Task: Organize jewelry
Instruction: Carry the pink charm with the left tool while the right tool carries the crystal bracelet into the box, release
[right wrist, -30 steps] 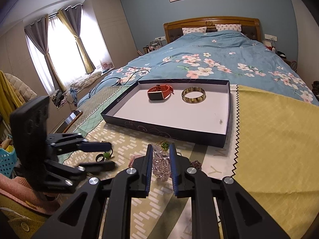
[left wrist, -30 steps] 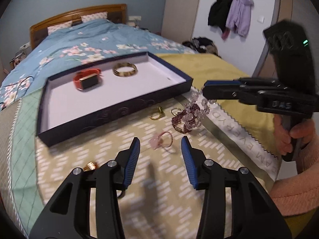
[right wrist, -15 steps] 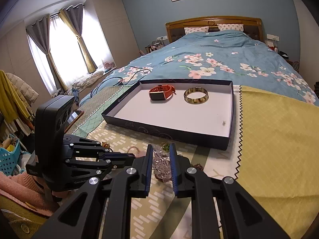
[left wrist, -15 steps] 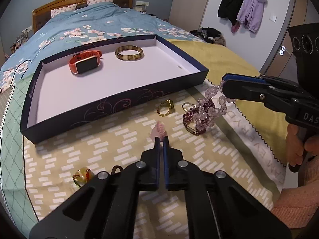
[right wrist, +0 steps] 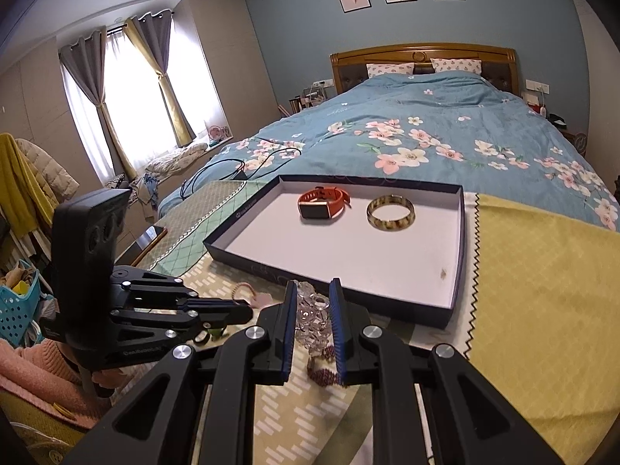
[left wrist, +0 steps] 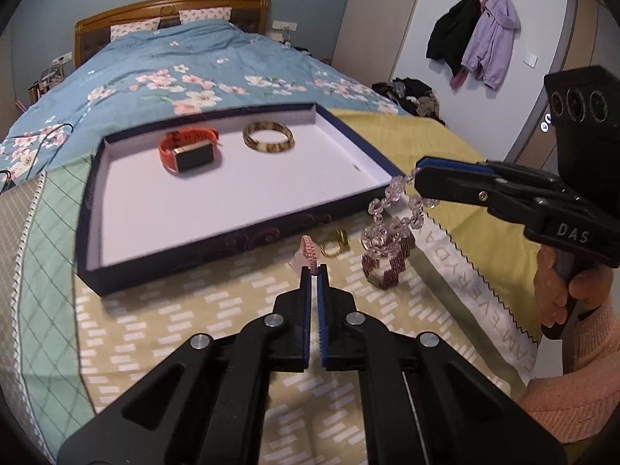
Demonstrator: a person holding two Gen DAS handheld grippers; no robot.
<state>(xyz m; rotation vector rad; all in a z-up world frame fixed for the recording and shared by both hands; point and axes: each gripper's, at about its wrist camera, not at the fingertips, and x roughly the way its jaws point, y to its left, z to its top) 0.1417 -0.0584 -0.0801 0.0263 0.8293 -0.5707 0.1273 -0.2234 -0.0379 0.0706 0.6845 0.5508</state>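
My left gripper (left wrist: 314,269) is clamped tight now. A second ago its jaws stood wide over the pink ring, and now they have closed on it: the pink ring (left wrist: 307,250) sticks up from the tips, pinched between the pads and, I judge, coming up off the bedspread. It sits just in front of the tray's near wall, not yet over it.

My right gripper (right wrist: 314,310) hasn't changed its grip: jaws narrowed on the clear bead bracelet (left wrist: 391,217), which dangles from the tips beside the tray's (left wrist: 232,234) near right corner. Its lower loop still droops against the dark red beaded bracelet (left wrist: 385,269) lying on the bedspread (left wrist: 174,329) below it; I can't tell whether the two are tangled.

Inside the tray, the orange watch (left wrist: 188,152) and the amber bangle (left wrist: 268,142) rest side by side near the far wall, with plenty of white floor free in front of them. A small gold ring (left wrist: 335,243) lies on the bedspread between the pink ring and the red bracelet, just outside the tray.

So both grippers are loaded. What's left for these two pieces, as I read it, is a short carry over the near wall and a release onto the open floor, then back for the gold ring and the red bracelet.
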